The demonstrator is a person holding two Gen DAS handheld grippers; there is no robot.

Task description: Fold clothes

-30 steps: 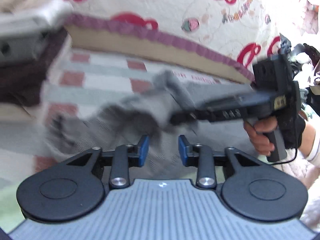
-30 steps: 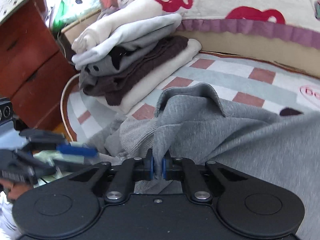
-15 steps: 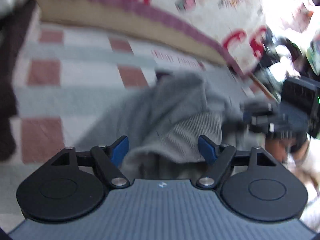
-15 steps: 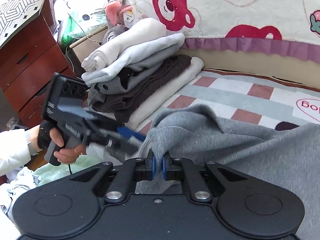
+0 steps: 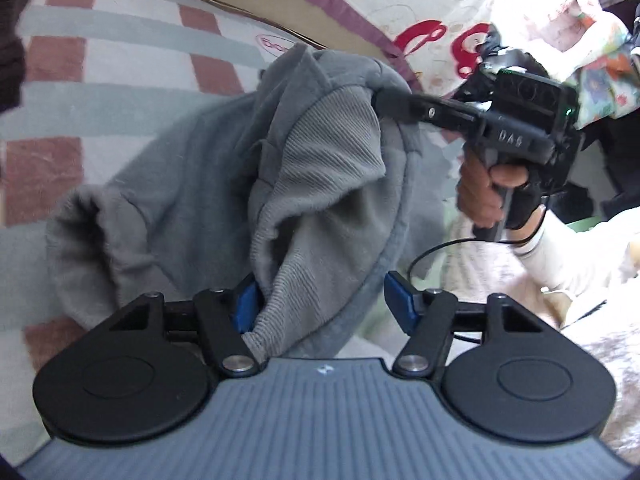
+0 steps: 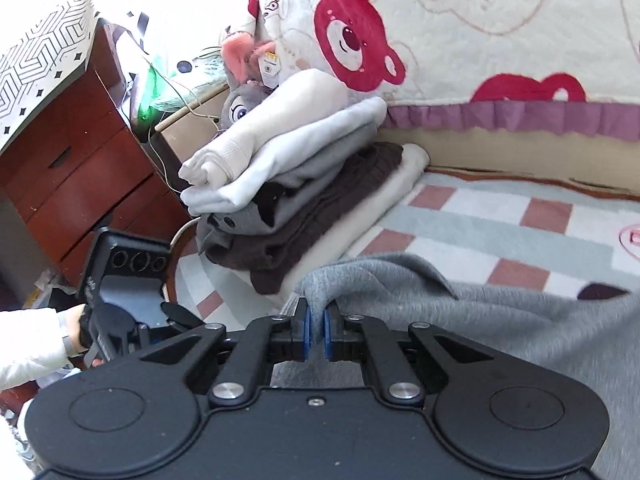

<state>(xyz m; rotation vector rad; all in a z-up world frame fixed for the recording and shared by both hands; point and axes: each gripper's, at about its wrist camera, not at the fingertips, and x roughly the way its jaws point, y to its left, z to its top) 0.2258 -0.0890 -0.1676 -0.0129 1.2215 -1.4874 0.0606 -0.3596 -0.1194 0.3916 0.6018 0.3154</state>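
Observation:
A grey sweatshirt [image 5: 320, 184] lies bunched on the checked bed sheet [image 5: 120, 80]. Its ribbed hem hangs between the blue pads of my left gripper [image 5: 324, 304], whose jaws are closing. The left pad touches the cloth, while the right pad stands just clear of it. My right gripper [image 6: 316, 332] is shut on a raised fold of the same sweatshirt [image 6: 480, 320]. In the left wrist view the right gripper [image 5: 380, 98] holds that fold up from the right, with a person's hand [image 5: 480, 192] on its handle.
A stack of folded clothes [image 6: 304, 184] sits at the far left of the bed, with a plush toy [image 6: 244, 92] behind it. A red-brown drawer unit [image 6: 72, 184] stands beside the bed. A bear-print quilt [image 6: 440, 40] runs along the back.
My left gripper swung in toward the sweatshirt and its jaws spread around the ribbed hem, then narrowed a little. The right gripper rose slightly, keeping its pinch on the fold.

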